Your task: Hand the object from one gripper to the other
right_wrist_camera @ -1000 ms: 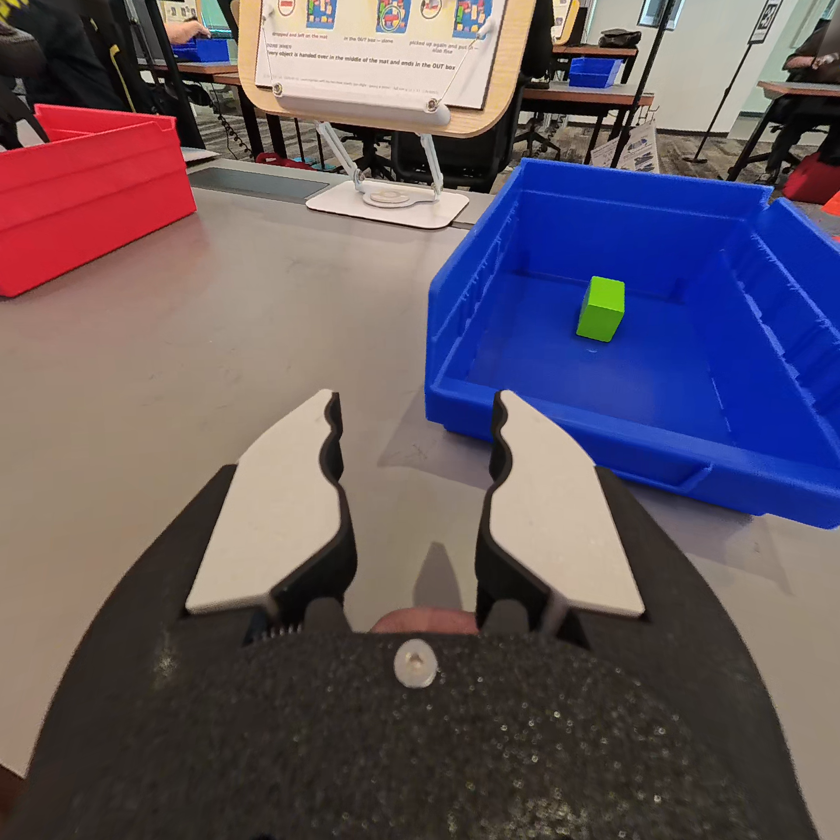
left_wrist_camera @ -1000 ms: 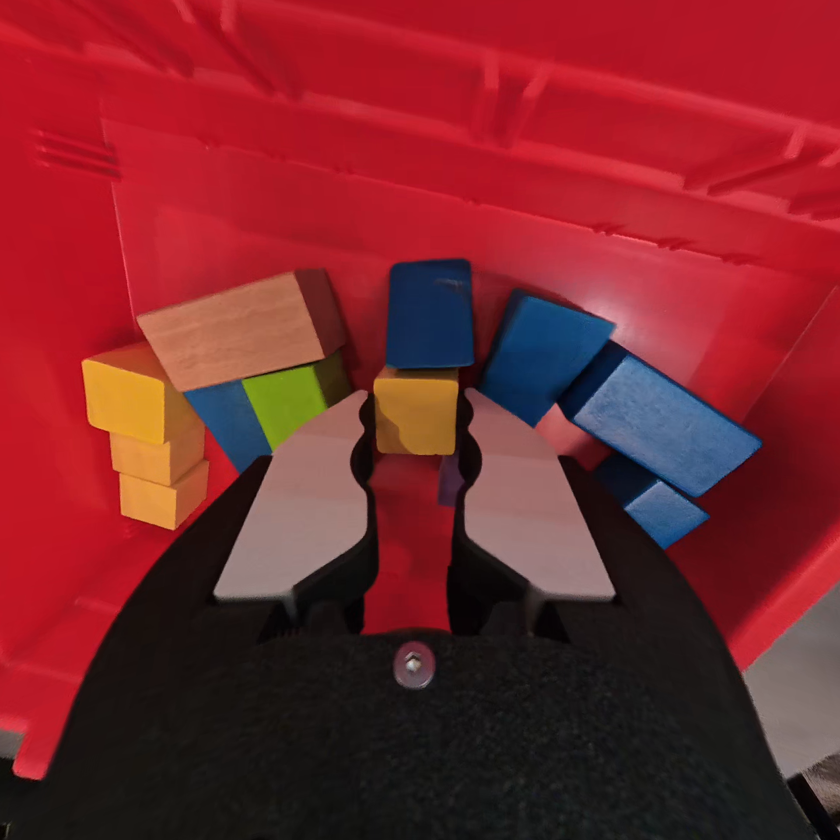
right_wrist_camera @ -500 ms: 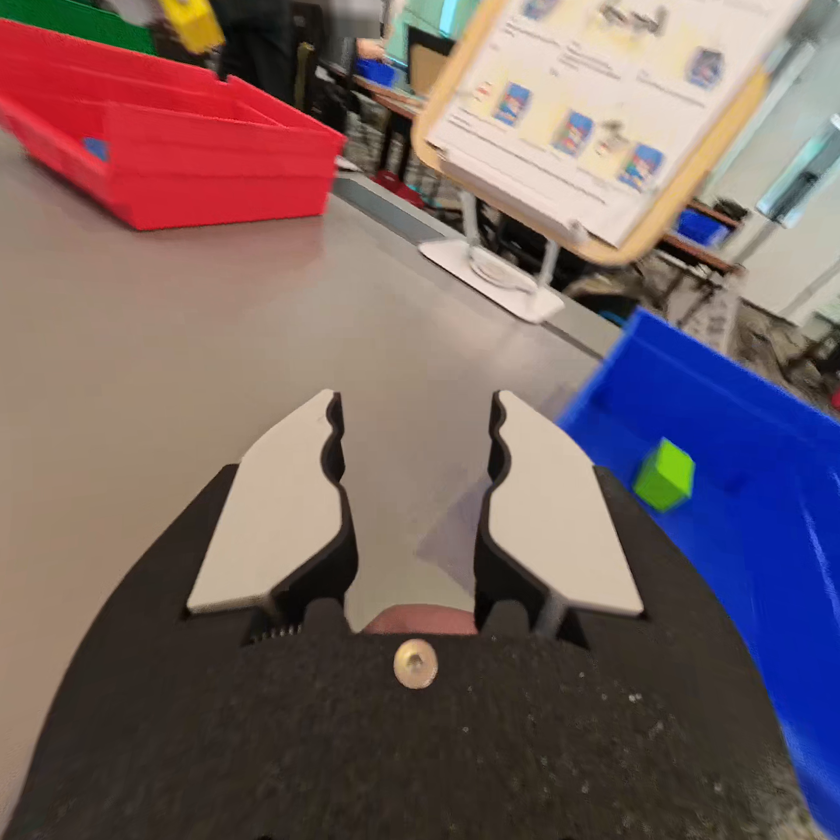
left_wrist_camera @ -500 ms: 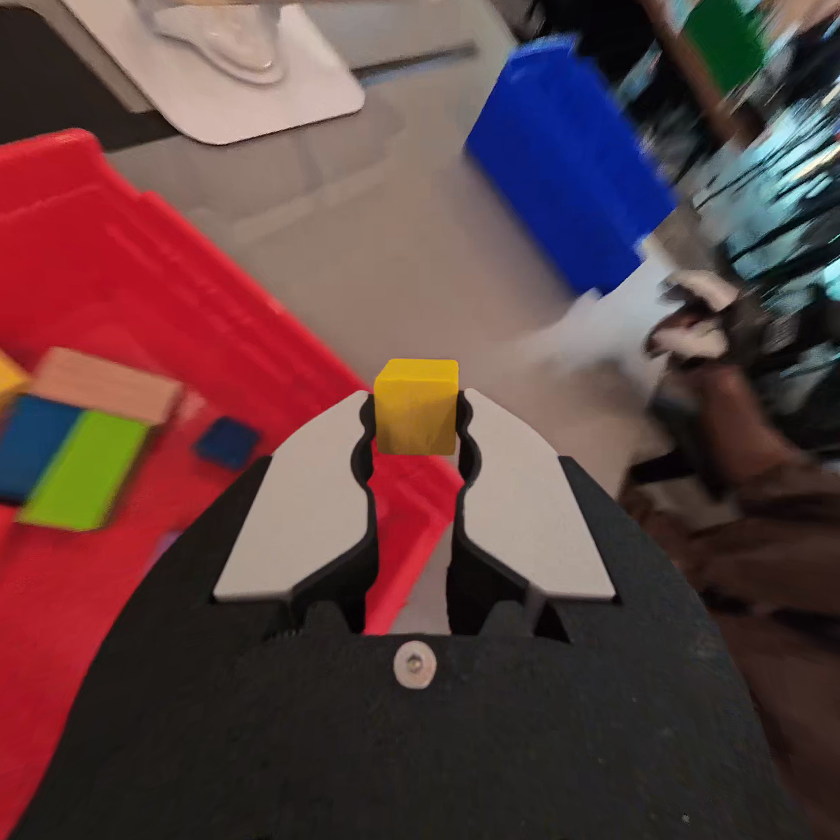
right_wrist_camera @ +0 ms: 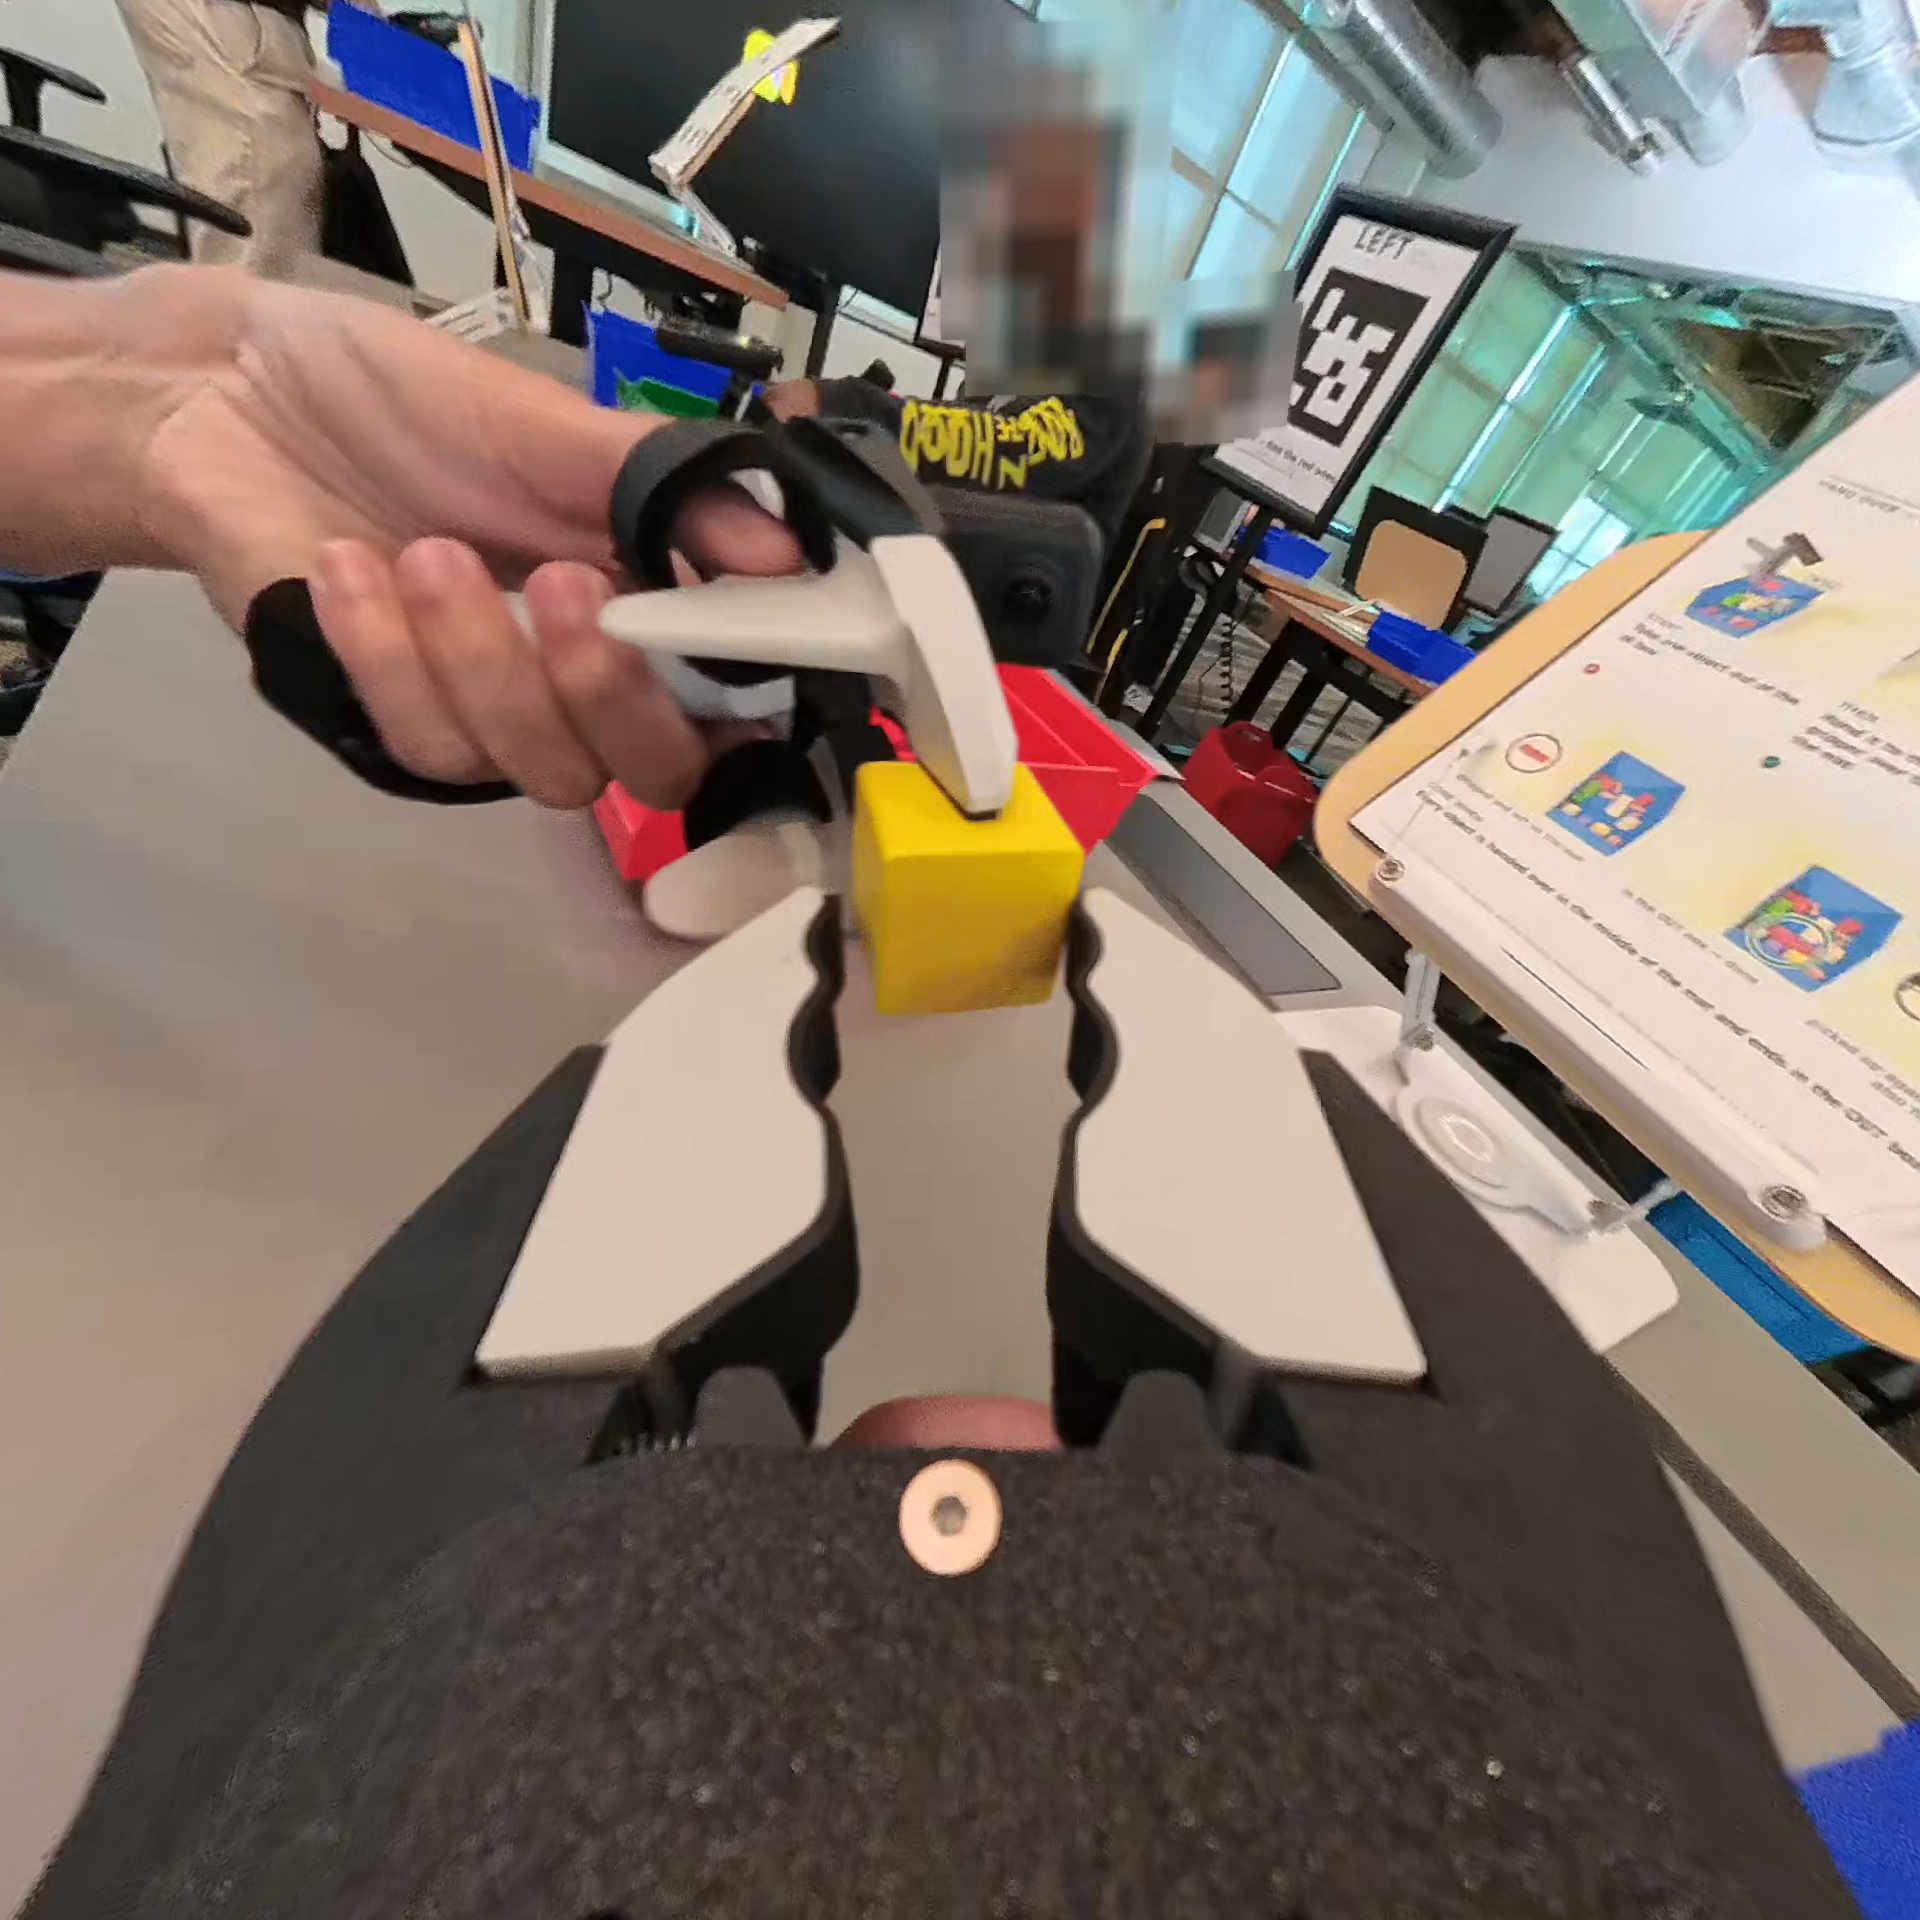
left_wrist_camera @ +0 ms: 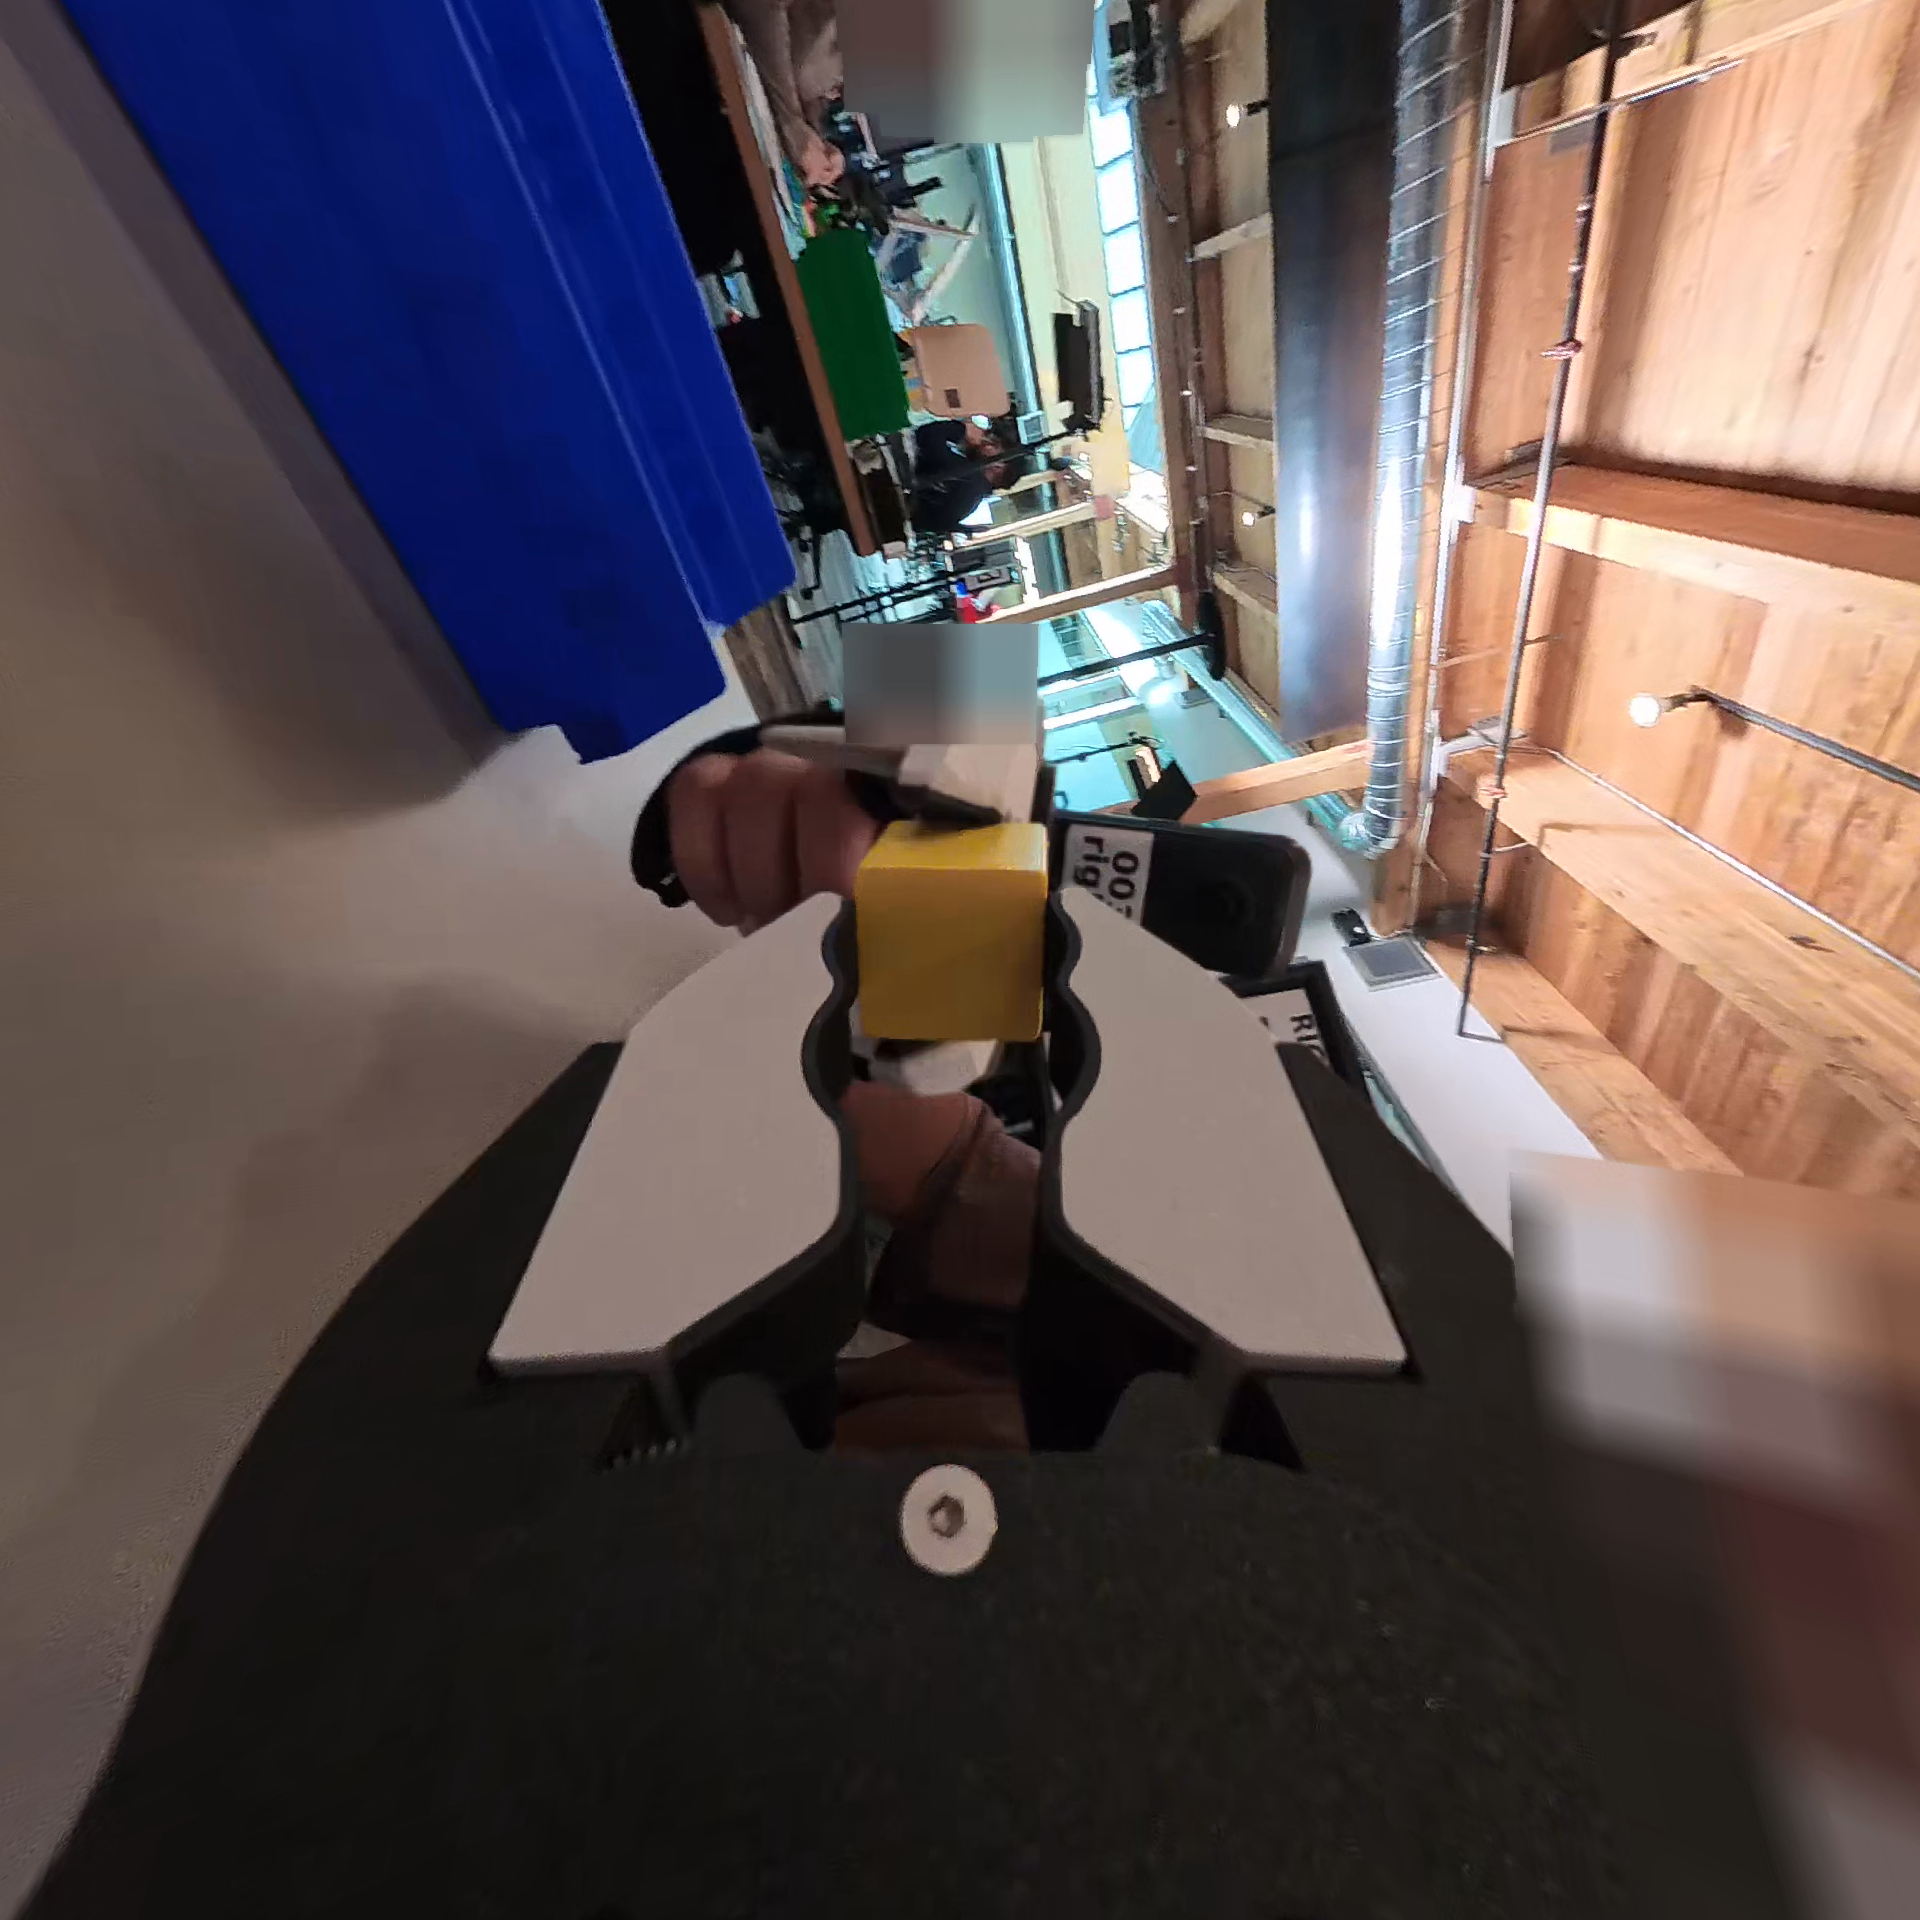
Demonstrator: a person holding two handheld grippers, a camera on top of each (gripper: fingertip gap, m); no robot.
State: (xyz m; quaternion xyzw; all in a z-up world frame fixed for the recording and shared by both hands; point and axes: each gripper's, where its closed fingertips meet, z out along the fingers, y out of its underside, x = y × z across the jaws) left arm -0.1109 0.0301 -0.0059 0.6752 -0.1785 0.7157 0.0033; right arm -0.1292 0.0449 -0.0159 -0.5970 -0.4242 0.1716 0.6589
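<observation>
glossy yellow cube (left_wrist_camera: 948, 940) between grey fingers (left_wrist_camera: 717, 1143)

Your yellow cube (left_wrist_camera: 948, 951) is a smooth, solid block with softly rounded edges. You have it up in the air above the grey desk (right_wrist_camera: 208, 935), not resting on anything. Its two side faces sit between the tips of the left hand-held gripper (left_wrist_camera: 948, 961), and the right hand-held gripper (right_wrist_camera: 951, 935) brackets it crosswise.

A grey table (right_wrist_camera: 260, 1039) carries a red bin (right_wrist_camera: 1070, 743); a blue bin (left_wrist_camera: 468, 364); a white stand base (right_wrist_camera: 1507, 1195).
</observation>
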